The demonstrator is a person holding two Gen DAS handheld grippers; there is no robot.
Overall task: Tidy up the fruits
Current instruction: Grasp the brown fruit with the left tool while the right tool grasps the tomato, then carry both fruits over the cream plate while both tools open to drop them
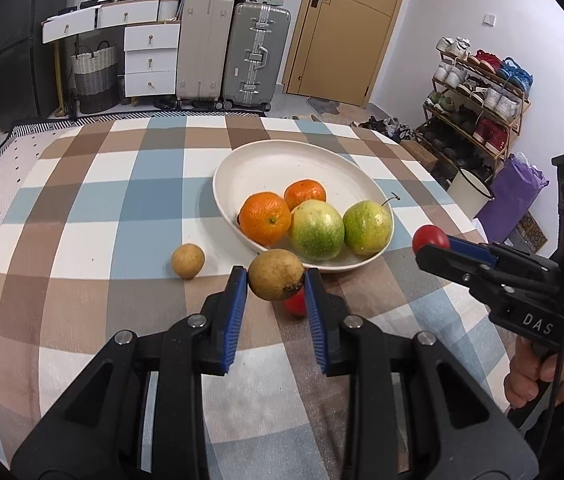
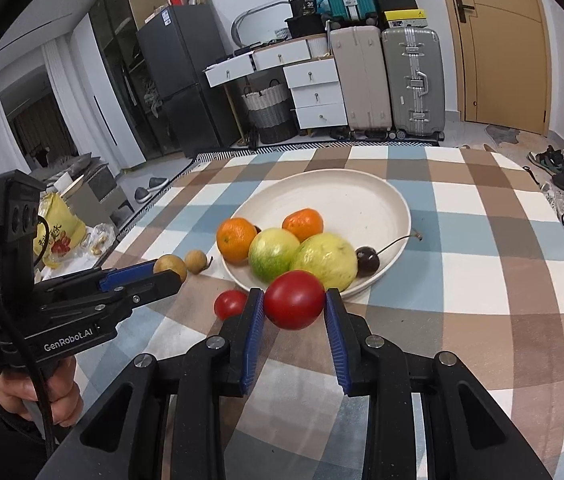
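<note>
Left gripper (image 1: 276, 280) is clamped across a longan (image 1: 276, 274), lifted just short of the white bowl (image 1: 242, 168) ahead. Right gripper (image 2: 293, 304) pinches a cherry tomato (image 2: 294, 299) mid-body. Both look light; the tomato seems smooth and soft, so squeeze gently.

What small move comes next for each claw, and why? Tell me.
Probably carry both forward over the white plate and release: the left claw grips a brown fruit, the right claw a red tomato, and both hang just short of the plate's near rim.
</note>
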